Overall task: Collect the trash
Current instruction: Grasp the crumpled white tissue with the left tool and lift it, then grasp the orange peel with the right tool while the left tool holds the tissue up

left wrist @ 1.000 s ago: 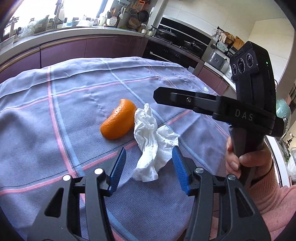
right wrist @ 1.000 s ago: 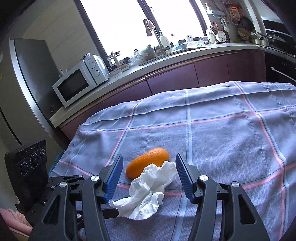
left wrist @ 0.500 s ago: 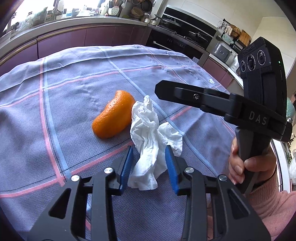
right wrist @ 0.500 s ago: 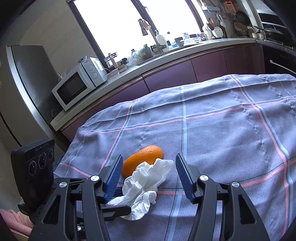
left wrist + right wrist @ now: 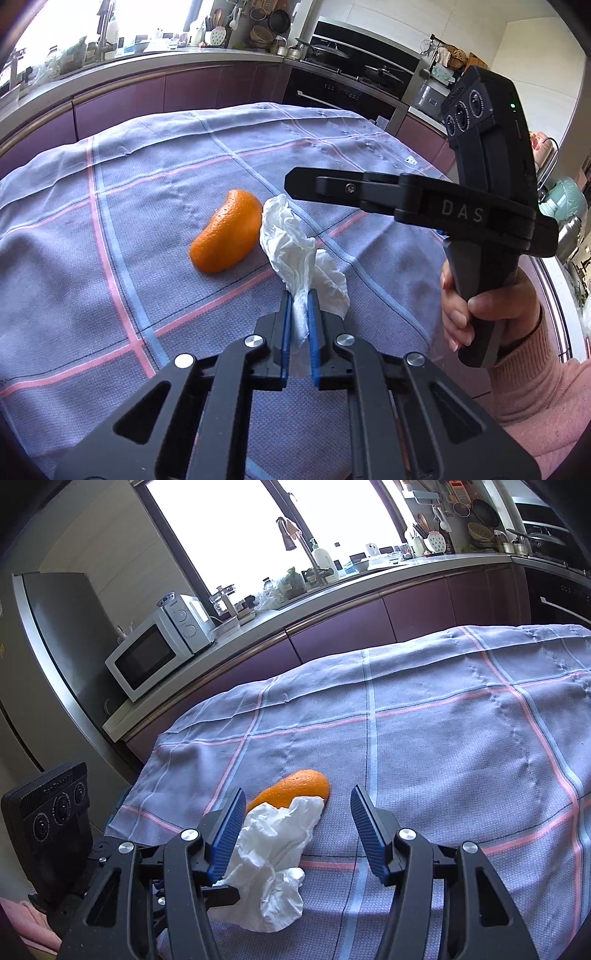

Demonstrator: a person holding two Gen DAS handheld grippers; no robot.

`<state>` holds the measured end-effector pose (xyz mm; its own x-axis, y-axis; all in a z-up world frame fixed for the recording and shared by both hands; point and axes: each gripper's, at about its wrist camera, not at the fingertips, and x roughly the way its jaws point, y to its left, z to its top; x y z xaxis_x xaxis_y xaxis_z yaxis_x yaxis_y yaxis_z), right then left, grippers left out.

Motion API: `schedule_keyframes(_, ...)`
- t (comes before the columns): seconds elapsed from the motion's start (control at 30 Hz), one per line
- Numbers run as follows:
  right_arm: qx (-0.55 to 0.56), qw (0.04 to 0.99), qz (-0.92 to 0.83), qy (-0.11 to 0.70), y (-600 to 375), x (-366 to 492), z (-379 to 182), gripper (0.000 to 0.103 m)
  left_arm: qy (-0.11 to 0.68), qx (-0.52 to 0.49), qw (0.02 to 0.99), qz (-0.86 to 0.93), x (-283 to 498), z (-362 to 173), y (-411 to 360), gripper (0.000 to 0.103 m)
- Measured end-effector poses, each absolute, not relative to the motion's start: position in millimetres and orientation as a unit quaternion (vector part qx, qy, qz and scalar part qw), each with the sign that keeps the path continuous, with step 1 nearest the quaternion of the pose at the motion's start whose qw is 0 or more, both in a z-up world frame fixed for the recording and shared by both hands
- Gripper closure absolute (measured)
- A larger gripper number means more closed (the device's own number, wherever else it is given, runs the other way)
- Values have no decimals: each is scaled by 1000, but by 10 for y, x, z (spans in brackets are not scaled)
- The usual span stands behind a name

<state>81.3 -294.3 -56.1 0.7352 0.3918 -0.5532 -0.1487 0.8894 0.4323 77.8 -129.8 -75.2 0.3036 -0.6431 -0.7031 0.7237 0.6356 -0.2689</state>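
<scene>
A crumpled white tissue [image 5: 295,247] lies on the checked purple tablecloth [image 5: 110,221], touching an orange peel [image 5: 227,232]. My left gripper [image 5: 298,299] is shut on the near end of the tissue. In the right wrist view the tissue [image 5: 273,849] and the orange peel [image 5: 295,790] lie between and just beyond the fingers of my right gripper [image 5: 299,812], which is open and empty. The right gripper also shows in the left wrist view [image 5: 424,203], hovering to the right above the tissue.
The tablecloth [image 5: 443,738] covers the whole table. Beyond its far edge run purple kitchen cabinets [image 5: 406,620] with a microwave [image 5: 155,653] on the counter. A fridge [image 5: 55,664] stands at the left. A stove [image 5: 351,77] stands at the back right.
My left gripper moved forward onto the tissue and closed from wide open to shut on its near end. The right gripper stayed open, shifting slightly.
</scene>
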Motion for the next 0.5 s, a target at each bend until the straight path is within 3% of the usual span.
schedule_keyframes(0.5,209,895,158,361,-2818,1018,-760,46,386,31,830,-402,572,-543,-620,94)
